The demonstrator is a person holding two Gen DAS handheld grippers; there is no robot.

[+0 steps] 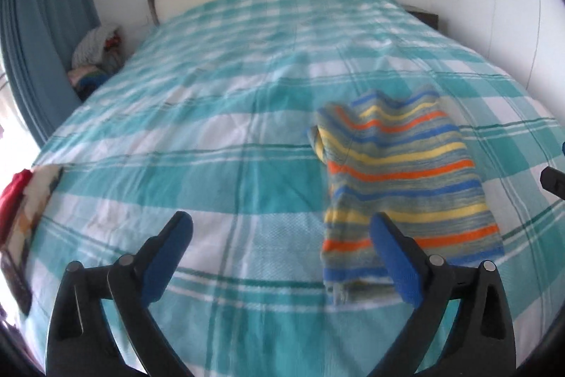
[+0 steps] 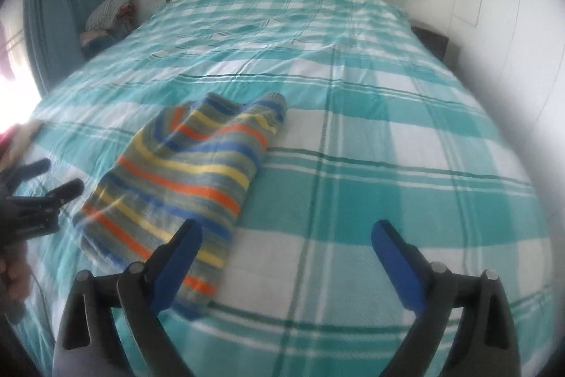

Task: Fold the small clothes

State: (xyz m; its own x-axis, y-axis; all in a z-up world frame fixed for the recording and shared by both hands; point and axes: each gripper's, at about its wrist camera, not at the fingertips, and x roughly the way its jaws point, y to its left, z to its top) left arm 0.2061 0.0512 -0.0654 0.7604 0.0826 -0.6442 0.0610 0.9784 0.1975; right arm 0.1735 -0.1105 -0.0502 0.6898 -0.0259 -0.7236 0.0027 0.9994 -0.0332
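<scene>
Striped garment (image 1: pixel 406 186): folded, lying near on bed (image 1: pixel 229 101); left gripper (image 1: pixel 279 235), right gripper (image 2: pixel 286 242): spread, empty; fold apparently complete.

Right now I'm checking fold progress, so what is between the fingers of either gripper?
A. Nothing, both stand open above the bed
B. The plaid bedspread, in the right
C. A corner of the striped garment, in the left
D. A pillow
A: the left gripper and right gripper both gape with nothing between the fingers, while the striped garment lies folded on the plaid bedspread.
</scene>
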